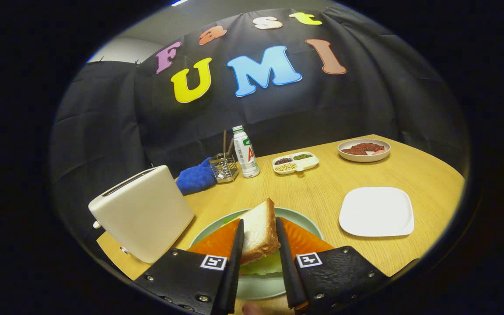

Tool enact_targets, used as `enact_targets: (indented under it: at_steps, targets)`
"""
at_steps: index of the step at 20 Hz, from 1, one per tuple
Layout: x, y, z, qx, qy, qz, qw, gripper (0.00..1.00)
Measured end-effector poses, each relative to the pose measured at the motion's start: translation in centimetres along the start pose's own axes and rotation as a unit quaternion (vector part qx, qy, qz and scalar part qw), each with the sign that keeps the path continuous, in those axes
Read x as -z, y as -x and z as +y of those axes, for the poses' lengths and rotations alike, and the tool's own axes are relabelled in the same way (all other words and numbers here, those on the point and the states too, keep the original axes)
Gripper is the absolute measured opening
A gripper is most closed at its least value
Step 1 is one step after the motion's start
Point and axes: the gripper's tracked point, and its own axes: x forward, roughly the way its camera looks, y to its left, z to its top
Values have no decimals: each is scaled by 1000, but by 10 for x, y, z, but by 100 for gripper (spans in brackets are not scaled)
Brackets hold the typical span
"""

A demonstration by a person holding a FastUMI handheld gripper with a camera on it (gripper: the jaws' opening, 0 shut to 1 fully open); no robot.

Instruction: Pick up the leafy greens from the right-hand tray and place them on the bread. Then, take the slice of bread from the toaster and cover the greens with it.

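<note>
On the bench, right of the toaster, the plate carries greens with the bread tilted over them. The hand-held gripper is clamped on that bread, which sits between its fingers. I would lower the slice flat and square over the greens before letting go.

Staged kitchen booth: black cloth wall, wooden table, toaster, bottle, food plates.
</note>
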Motion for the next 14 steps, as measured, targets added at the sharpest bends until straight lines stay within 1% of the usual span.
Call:
enact_targets:
  at_steps: [3,6,7,8,14]
  targets:
    - [0,0,-2,1,4,1,1000,44]
    - [-1,1,-8,11,23,-3,1000,44]
    - [-2,-1,-12,18,29,-6,999,50]
    - [-4,0,-15,23,33,-9,999,52]
    - [-4,-4,-23,30,36,-6,999,52]
